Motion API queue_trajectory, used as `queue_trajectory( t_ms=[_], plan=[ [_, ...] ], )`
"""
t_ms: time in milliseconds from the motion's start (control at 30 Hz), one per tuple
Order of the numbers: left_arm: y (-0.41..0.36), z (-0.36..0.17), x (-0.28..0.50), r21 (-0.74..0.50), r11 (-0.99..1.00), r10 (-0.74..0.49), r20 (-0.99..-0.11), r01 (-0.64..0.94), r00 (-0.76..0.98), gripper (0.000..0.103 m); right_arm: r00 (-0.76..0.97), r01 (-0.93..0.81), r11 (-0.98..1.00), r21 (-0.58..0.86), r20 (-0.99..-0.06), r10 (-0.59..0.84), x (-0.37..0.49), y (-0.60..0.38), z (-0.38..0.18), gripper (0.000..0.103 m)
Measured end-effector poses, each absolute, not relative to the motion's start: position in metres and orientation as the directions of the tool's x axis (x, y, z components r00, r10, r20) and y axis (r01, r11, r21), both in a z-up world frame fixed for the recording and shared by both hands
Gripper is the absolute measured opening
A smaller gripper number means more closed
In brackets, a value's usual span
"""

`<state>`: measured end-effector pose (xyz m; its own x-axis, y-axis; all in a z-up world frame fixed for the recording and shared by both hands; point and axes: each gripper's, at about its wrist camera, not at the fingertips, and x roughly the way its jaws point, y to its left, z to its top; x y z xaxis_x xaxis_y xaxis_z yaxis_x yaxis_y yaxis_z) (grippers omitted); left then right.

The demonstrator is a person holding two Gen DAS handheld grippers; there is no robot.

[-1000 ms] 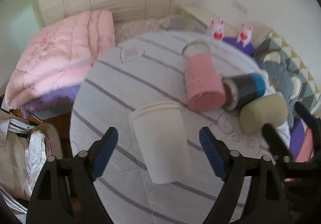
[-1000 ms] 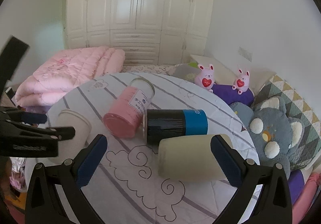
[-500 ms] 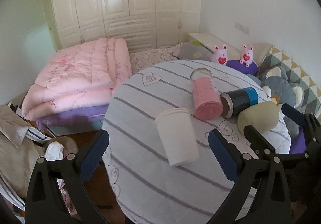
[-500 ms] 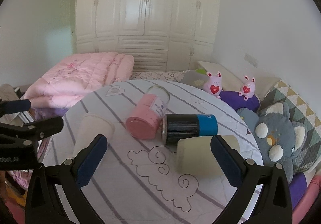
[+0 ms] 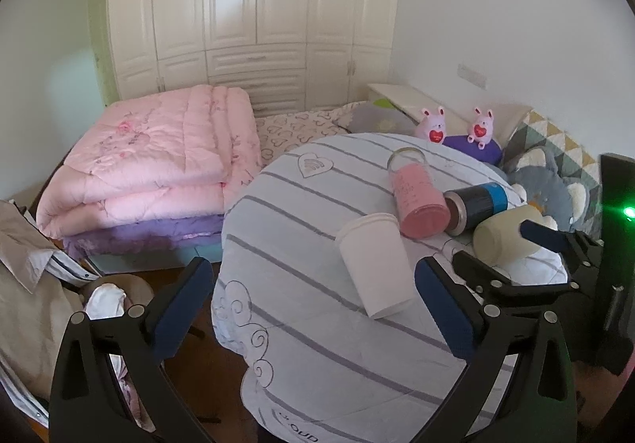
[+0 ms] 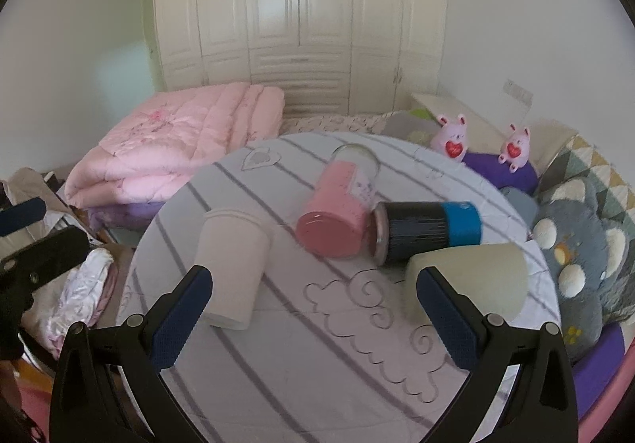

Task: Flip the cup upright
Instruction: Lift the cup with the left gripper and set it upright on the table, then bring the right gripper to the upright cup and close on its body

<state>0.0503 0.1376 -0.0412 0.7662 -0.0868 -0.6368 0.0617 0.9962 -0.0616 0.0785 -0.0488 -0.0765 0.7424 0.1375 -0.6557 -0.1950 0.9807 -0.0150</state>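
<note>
Here both claws are spread wide and hold nothing. The left claw (image 5: 313, 308) hangs above the near edge of the round table (image 5: 317, 363), its blue-padded fingers (image 5: 180, 308) well apart. Its left finger sits over the floor side of the table edge; its right finger lies just beside the base of the white cup (image 5: 375, 264), with no visible contact. The right claw (image 6: 313, 320) is likewise fully spread and empty, with fingers (image 6: 446, 318) framing the table surface. Its right finger overlaps the cream cup (image 6: 472, 286) in the view; contact cannot be confirmed.

The white cup lies on its side on the striped cloth, rim pointing away toward the wardrobe (image 5: 254, 6), base toward the left claw. In the right wrist view the same cup (image 6: 234, 264) appears at the left part of the table, just beyond the right claw's left finger.

Three other vessels also lie on their sides:
- a pink jar (image 6: 341, 213), near the table centre;
- a black-and-blue can (image 6: 428, 231), its end touching the pink jar;
- the cream cup, just beside the can on the near side.

The left claw's body shows at the left edge of the right wrist view (image 6: 35, 244). A folded pink quilt (image 5: 151, 161) lies on the bed beyond the table.
</note>
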Motion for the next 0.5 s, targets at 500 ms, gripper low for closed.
queue_trajectory(
  t_ms=[500],
  plan=[
    [0.167, -0.06, 0.068, -0.117, 0.992, -0.118, -0.658, 0.054, 0.744, 0.103, 0.541, -0.244, 0.96, 0.136, -0.803, 0.251, 0.134, -0.005, -0.103, 0.103]
  ],
)
